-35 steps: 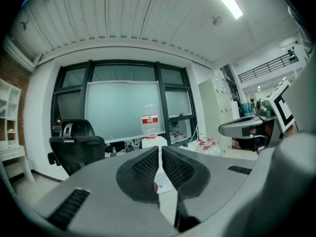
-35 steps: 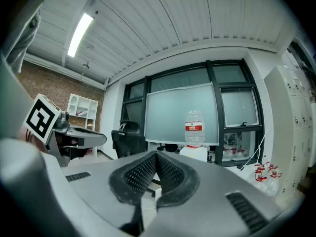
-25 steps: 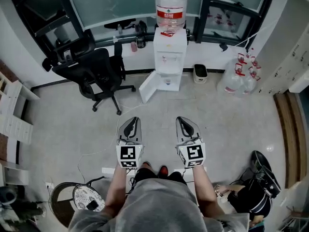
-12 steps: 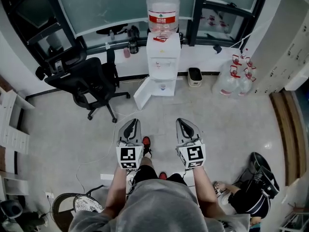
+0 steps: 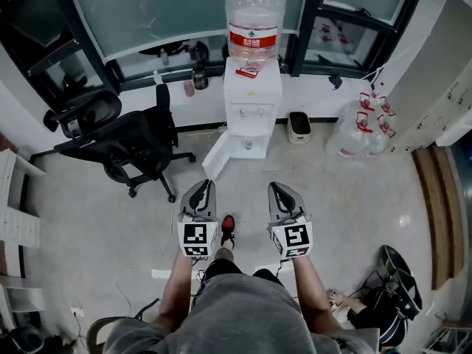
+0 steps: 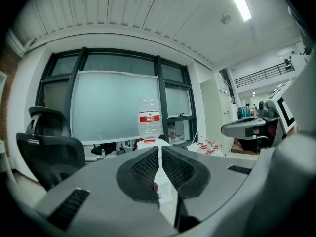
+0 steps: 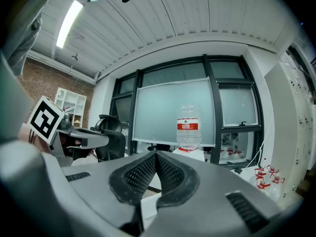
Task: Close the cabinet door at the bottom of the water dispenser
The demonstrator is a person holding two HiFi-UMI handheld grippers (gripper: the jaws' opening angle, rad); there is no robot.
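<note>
The white water dispenser (image 5: 253, 98) stands against the window wall with a clear bottle (image 5: 254, 22) on top. Its bottom cabinet door (image 5: 219, 155) hangs open, swung out to the left. Both grippers are held level in front of me, well short of the dispenser. My left gripper (image 5: 200, 187) is shut with nothing in it, and my right gripper (image 5: 279, 189) is shut and empty too. In the left gripper view the left gripper (image 6: 159, 149) points at the bottle (image 6: 149, 124). The right gripper (image 7: 156, 155) sees the bottle (image 7: 188, 126) ahead, slightly right.
A black office chair (image 5: 118, 142) stands left of the dispenser, close to the open door. A small bin (image 5: 299, 126) and several water jugs (image 5: 361, 127) sit to its right. A dark bag (image 5: 391, 290) lies on the floor at lower right.
I have stepped forward toward the dispenser, which now shows larger and closer. Both grippers travelled with me and stayed shut. The chair has slid left in view.
</note>
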